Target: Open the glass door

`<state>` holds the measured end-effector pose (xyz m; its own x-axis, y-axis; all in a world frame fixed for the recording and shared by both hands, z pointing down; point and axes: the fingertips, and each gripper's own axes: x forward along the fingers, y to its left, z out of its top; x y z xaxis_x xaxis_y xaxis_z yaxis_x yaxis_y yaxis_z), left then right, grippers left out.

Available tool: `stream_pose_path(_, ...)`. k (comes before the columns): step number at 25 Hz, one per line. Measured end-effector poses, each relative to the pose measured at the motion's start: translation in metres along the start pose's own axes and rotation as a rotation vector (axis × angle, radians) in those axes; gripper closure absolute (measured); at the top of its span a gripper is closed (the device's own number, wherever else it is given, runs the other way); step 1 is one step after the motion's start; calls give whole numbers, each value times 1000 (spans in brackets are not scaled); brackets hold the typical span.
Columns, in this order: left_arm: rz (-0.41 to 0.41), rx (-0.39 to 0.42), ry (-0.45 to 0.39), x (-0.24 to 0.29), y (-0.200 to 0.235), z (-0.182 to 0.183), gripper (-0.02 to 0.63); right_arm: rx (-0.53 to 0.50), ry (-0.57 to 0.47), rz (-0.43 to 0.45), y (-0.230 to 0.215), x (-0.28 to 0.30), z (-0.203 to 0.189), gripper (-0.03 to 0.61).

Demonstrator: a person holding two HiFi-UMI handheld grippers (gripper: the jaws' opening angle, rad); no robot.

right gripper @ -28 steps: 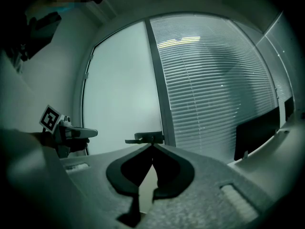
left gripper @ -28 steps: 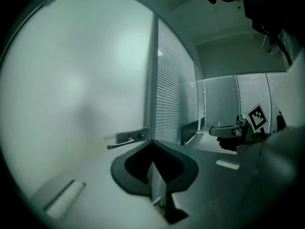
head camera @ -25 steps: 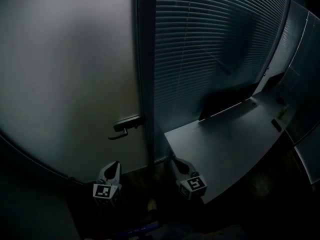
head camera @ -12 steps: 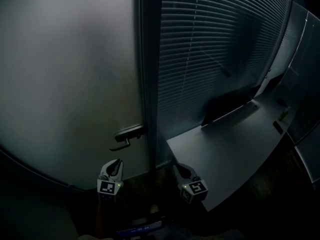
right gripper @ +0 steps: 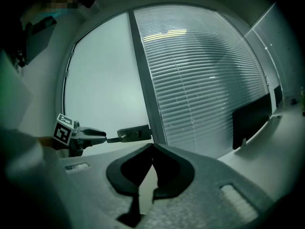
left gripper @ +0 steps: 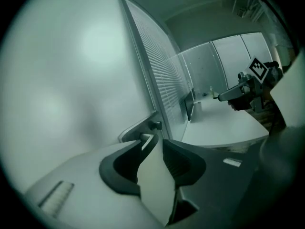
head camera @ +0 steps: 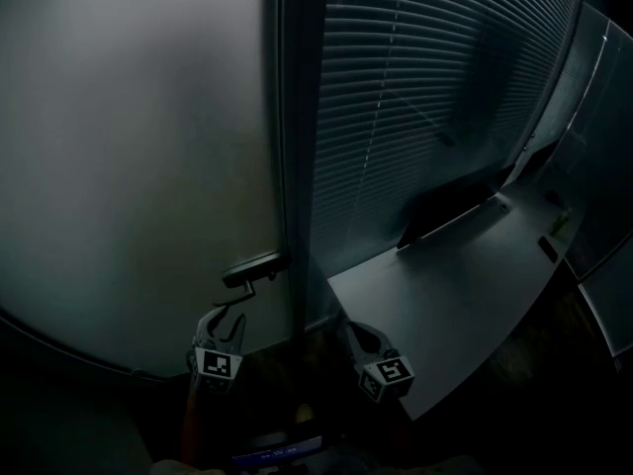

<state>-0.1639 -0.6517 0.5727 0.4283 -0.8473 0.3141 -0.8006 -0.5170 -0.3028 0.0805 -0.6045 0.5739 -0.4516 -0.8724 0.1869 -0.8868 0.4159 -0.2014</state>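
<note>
The frosted glass door (head camera: 138, 146) filled the left half of the head view; its handle (head camera: 252, 266) sat low at the door's right edge, long axis nearly level, free end pointing left. My left gripper (head camera: 226, 318) hung just beneath that lever, its fingers apart after just opening, with nothing clamped between them; the right gripper (head camera: 350, 329) sat at lower centre beside the table (head camera: 465, 295), fingers together and empty. Only the right gripper view showed the lever's tip right at the left fingertips, though I could not tell whether they touched; only the left gripper view showed a small knob (left gripper: 155, 125) on the handle plate.
</note>
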Motion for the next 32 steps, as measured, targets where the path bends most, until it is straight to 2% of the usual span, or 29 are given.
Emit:
stream_pose_path(3, 3, 14, 5, 9, 2, -12, 469, -3, 9, -7, -4, 6, -12, 577)
stream_pose_path(8, -3, 52, 4, 18, 13, -8, 433, 20, 21, -17, -5, 12, -8, 577)
stream_pose_path(13, -28, 147, 76, 32, 11, -32, 390, 17, 23, -25, -14, 20, -21, 577)
stream_pose_path(16, -38, 224, 105, 35, 12, -33, 390, 27, 22, -27, -15, 22, -17, 577)
stream_pose_path(23, -64, 280, 140, 37, 19, -22, 382, 46, 34, -32, -14, 22, -4, 577)
stream_pose_path(28, -70, 376, 188, 40, 17, -27, 399, 57, 36, -45, -18, 19, -3, 577)
stream_pose_path(32, -76, 457, 195, 46, 13, -31, 414, 55, 33, -47, -22, 20, -10, 577)
